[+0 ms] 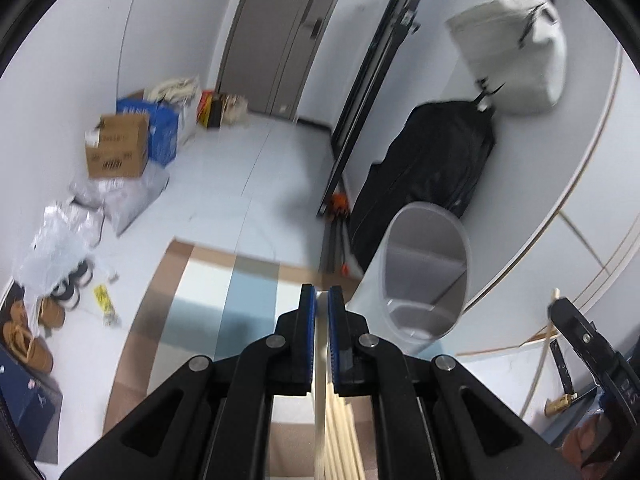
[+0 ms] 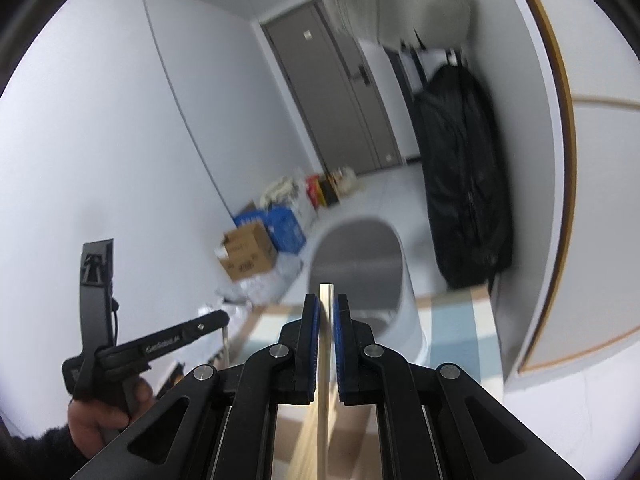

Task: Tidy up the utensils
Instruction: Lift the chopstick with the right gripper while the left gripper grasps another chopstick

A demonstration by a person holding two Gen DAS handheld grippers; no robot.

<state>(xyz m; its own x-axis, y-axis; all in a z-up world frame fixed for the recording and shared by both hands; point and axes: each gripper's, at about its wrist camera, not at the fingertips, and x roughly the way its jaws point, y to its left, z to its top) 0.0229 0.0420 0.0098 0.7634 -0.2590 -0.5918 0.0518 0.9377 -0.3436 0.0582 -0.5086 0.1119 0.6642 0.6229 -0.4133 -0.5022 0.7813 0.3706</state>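
My left gripper (image 1: 321,304) is shut on a thin pale wooden stick (image 1: 320,364) that runs back between its blue pads. Several more pale sticks (image 1: 340,424) show just below it. A white open-mouthed container (image 1: 400,220) stands ahead and to the right. My right gripper (image 2: 326,308) is shut on a flat pale wooden utensil (image 2: 325,292), whose tip pokes past the pads toward the same container (image 2: 412,320). In the right wrist view, a hand holds the left gripper (image 2: 224,316) at the lower left with its stick hanging down. The right gripper (image 1: 560,304) appears at the left wrist view's right edge.
A striped brown, white and blue mat (image 1: 208,300) lies below. A cardboard box (image 1: 116,152), a blue box (image 1: 164,132), plastic bags and shoes (image 1: 28,344) line the left wall. A black bag (image 1: 436,160) and a white bag (image 1: 516,48) hang on the right. A grey door (image 1: 280,32) is behind.
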